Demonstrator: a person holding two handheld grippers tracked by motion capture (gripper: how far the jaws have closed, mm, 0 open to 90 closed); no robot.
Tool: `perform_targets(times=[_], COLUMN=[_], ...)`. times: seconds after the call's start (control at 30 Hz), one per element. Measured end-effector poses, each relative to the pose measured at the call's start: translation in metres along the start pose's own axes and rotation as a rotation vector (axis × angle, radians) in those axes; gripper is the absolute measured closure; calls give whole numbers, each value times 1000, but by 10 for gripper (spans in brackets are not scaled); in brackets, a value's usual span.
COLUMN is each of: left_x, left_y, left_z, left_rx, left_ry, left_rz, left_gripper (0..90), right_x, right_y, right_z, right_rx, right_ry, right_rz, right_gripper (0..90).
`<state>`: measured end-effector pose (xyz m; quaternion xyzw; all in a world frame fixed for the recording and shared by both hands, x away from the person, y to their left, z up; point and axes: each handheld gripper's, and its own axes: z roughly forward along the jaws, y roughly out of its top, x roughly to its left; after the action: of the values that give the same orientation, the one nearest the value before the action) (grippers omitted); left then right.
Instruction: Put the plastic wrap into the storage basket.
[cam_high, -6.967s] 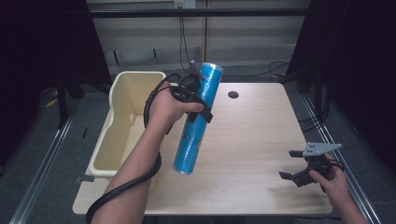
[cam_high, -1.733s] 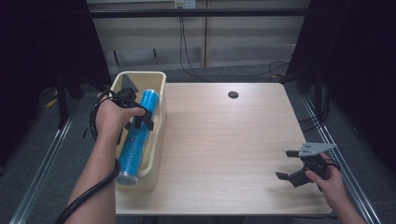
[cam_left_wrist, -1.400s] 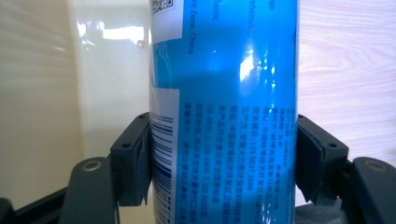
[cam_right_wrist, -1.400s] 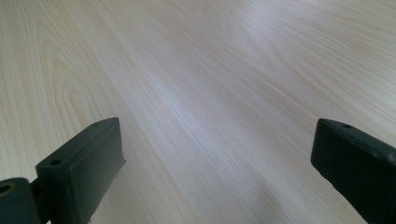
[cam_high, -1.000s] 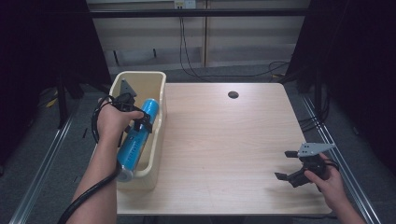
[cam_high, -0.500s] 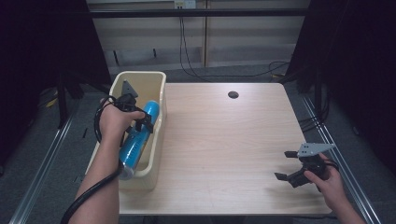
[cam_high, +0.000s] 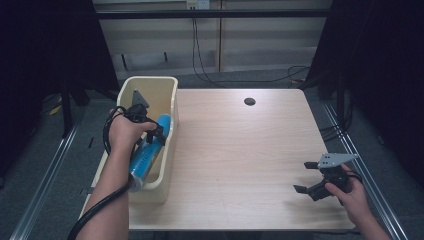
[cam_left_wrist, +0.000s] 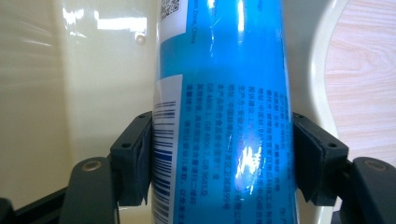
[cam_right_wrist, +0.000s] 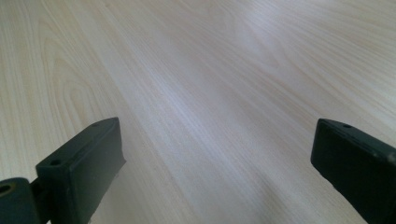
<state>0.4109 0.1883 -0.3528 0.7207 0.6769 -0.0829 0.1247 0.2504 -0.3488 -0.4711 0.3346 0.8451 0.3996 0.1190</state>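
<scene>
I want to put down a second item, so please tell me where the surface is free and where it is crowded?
The light wooden table is bare from the cream plastic bin to the right tongs, apart from a small dark round hole at its far edge. The bin is crowded: the left tongs hold a blue cylindrical can inside.

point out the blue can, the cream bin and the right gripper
blue can (cam_left_wrist: 224, 93), left gripper view, middle of its label
cream bin (cam_high: 172, 107), high view, right rim
right gripper (cam_high: 304, 177), high view, between its open fingers

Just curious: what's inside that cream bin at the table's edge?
A blue tube, clamped by the left gripper, slants inside the bin. The hand and tube hide the bin's floor beneath them.
</scene>
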Motion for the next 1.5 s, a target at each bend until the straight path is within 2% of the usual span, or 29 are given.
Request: perform_targets(times=[0.2,0.23,0.27,0.33,0.53,0.87,1.13,1.2,1.27,1.3,1.37,1.4,1.43,1.5], left_x=[1,2,1,1,2,3,3,3,2,3,2,2,1,2], left_y=[-3,-3,-5,-5,-6,-5,-4,-3,-3,-3,-2,-2,-2,-1], left_z=[1,1,2,0,0,4,5,5,6,5,6,6,7,6], left_rx=[7,13,4,5,15,20,28,43,33,50,50,57,55,48], left_ry=[-3,0,2,7,2,11,18,7,23,15,23,28,25,25], left_rz=[-10,1,-16,-7,-15,-45,-40,-41,-40,-28,-36,-22,-33,-24], left_gripper=[322,321,321,321,321,320,318,317,316,315,315,315,315,313], right_x=[1,1,1,1,1,2,2,2,2,2,2,2,2,2], right_y=[1,1,1,1,1,1,2,2,1,1,1,1,1,1], right_z=[1,0,0,0,1,1,2,2,2,2,2,2,2,2], right_rx=[2,2,1,2,1,2,3,4,7,6,6,5,6,7], right_ry=[-4,-5,-2,-4,2,4,11,12,8,8,8,9,10,8], right_rz=[-6,-5,-5,-3,-9,-10,-9,-9,-6,-7,-7,-8,-7,-8], right_gripper=[21,21,21,21,21,21,21,21,21,21,21,21,21,21])
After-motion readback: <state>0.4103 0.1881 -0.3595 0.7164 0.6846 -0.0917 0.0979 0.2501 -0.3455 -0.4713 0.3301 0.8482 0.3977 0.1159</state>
